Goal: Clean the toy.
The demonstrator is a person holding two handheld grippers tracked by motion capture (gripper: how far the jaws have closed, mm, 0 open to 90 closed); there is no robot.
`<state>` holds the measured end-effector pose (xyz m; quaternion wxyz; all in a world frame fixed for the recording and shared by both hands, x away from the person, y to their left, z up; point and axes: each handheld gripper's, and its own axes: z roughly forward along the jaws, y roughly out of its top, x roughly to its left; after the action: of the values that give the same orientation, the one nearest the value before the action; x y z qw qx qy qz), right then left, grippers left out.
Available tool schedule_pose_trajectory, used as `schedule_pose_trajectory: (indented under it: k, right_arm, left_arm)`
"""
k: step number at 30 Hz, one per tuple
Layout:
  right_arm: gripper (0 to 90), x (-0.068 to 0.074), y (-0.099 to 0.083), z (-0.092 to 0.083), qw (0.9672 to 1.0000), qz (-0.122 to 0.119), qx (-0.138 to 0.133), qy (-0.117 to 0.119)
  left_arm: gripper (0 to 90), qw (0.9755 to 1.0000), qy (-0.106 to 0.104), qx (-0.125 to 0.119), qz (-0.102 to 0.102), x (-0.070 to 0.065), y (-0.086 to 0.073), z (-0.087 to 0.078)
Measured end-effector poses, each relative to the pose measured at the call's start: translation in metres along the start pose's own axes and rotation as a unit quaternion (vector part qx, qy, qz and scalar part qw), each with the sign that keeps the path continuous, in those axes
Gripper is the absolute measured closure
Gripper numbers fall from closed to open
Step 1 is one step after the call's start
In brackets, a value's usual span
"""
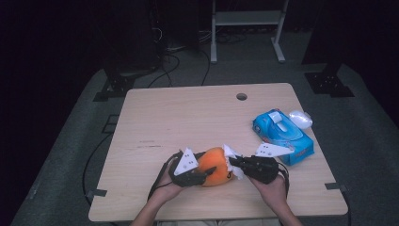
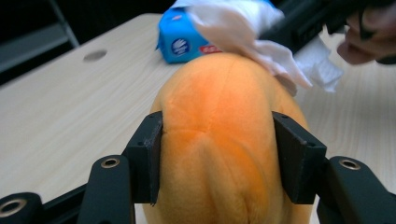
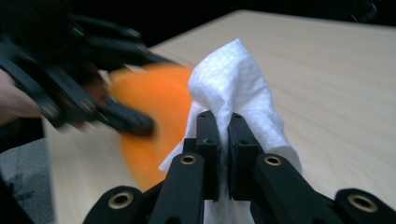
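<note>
Both grippers are clenched: the left gripper [image 2: 217, 156] on a soft orange toy [image 2: 224, 140], its base cut off; the right gripper [image 3: 223, 154] on crumpled white tissue [image 3: 236, 84].

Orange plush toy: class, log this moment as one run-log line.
left hand-held gripper: clamps orange plush toy | right hand-held gripper: pinches white tissue against toy | blue tissue pack: right, untouched

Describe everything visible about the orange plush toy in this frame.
The orange plush toy is a rounded, soft-looking fabric piece with visible seams and deeper orange shading. It sits on the wooden table near its front edge. The left gripper clamps its sides, while a white tissue pinched by the right gripper lies against its far end.
</note>
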<state>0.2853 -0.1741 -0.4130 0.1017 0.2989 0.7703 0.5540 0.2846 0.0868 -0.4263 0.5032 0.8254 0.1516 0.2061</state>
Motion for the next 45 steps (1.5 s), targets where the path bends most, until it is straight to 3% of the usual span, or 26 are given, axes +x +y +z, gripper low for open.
schedule_pose_trajectory:
  k: [2,4,6,8,10,11,14,19,21,23,25,29,31,34,36,37,40,42,45]
  right_arm:
    - [84.5,0.008,0.005,0.0,0.9998,-0.022,-0.002,0.004]
    - [84.6,0.01,0.006,0.0,0.9996,-0.029,0.005,0.002]
    - [84.6,0.003,0.0,0.0,0.9998,-0.016,0.014,-0.002]
    - [84.6,-0.003,-0.005,0.0,0.9997,-0.008,0.021,-0.008]
    - [84.6,-0.009,-0.007,-0.001,0.9997,0.008,0.019,-0.01]
    - [84.6,-0.009,-0.006,-0.001,0.9997,0.006,0.019,-0.013]
    - [84.5,0.0,-0.001,0.0,0.9997,-0.008,0.016,-0.013]
    - [84.5,0.028,0.011,0.005,0.9985,-0.044,0.002,0.033]
    - [84.6,0.036,0.014,0.007,0.9975,-0.062,0.008,0.031]
    - [84.6,0.032,0.013,0.006,0.998,-0.056,0.009,0.027]
    - [84.6,0.021,0.009,0.003,0.9989,-0.045,0.012,0.007]
    - [84.5,-0.011,-0.004,-0.006,0.9991,-0.001,0.022,-0.037]
    - [84.5,-0.018,-0.009,-0.007,0.9989,0.015,0.025,-0.037]
    - [84.5,-0.008,-0.007,-0.001,0.9995,0.002,0.021,-0.025]
    - [84.4,0.0,-0.004,0.002,0.9997,-0.01,0.019,-0.015]
    - [84.4,0.004,-0.003,0.003,0.9996,-0.019,0.018,-0.013]
    - [84.4,0.004,-0.004,0.004,0.9996,-0.017,0.022,-0.01]
    - [84.2,-0.003,-0.009,0.004,0.9996,0.0,0.025,-0.01]
    - [84.3,-0.01,-0.017,0.005,0.9991,0.009,0.036,-0.02]
  left_arm:
    - [41.3,0.9998,-0.003,0.0,0.019,-0.007,0.003,0.002]
    - [37.9,0.9998,-0.012,-0.005,0.015,-0.007,0.003,0.001]
    - [28.1,0.9997,-0.015,-0.014,-0.016,-0.003,0.001,0.001]
    - [16.7,0.9975,-0.011,-0.006,-0.069,0.006,-0.001,0.001]
    - [18.3,0.9961,-0.022,-0.003,-0.086,0.009,-0.005,0.002]
    - [25.2,0.9961,-0.023,-0.004,-0.085,0.009,-0.005,0.002]
    - [33.9,0.9982,-0.018,-0.001,-0.058,0.005,-0.003,0.001]
    - [36.4,0.9998,-0.02,-0.004,0.002,-0.011,0.004,0.006]
    - [36.7,0.9997,-0.019,-0.001,0.013,-0.014,0.004,0.005]
    - [37.7,0.9998,-0.021,0.001,0.008,-0.011,0.002,0.004]
    - [38.3,0.9998,-0.018,0.011,0.006,-0.006,-0.001,0.002]
    - [36.7,0.9991,-0.024,0.014,-0.032,0.003,-0.008,-0.003]
    - [29.6,0.9981,-0.031,0.008,-0.052,0.007,-0.007,-0.004]
    - [17.9,0.9969,-0.029,-0.016,-0.071,0.008,-0.001,-0.004]
    - [17.2,0.9964,-0.03,-0.017,-0.078,0.008,0.0,-0.003]
    - [21.9,0.9974,-0.025,-0.009,-0.066,0.007,-0.002,-0.003]
    - [31.4,0.9972,-0.024,0.001,-0.071,0.01,-0.007,-0.005]
    - [33.2,0.9974,-0.017,0.007,-0.069,0.012,-0.008,-0.006]
    - [33.3,0.9965,-0.014,0.008,-0.082,0.017,-0.012,-0.006]
